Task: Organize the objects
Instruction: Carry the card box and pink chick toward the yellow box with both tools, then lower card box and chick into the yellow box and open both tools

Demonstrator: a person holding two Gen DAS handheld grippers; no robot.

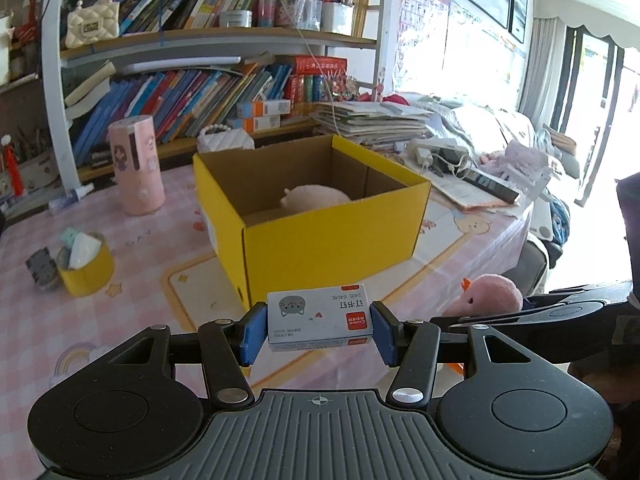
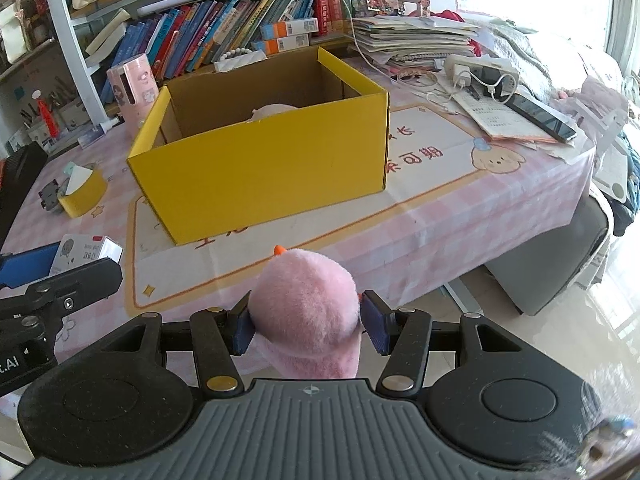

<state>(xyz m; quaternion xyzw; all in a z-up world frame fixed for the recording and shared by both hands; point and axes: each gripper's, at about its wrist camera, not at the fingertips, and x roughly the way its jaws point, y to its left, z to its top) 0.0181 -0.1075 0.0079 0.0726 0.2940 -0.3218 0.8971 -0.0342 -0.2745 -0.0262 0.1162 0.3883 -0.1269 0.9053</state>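
Staple box (image 1: 320, 322) in left claw (image 1: 318, 330), pink plush (image 2: 306, 310) in right claw (image 2: 308, 326)

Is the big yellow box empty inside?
No, the yellow box already has a pale, soft-looking thing lying on its bottom.

A white-framed bookshelf (image 1: 216, 40) is standing behind the table (image 2: 460, 216), its wooden boards crowded with leaning books — pen cups and a quilted cream handbag (image 1: 93, 20) are sitting on the upper one. A pink checked tablecloth is covering the table. Strong daylight is pouring through tall glass doors (image 1: 600, 120) at the right, washing out the glossy pale floor (image 2: 580, 312). An alphabet poster (image 1: 420, 20) is hanging on the wall — framed pictures above it.
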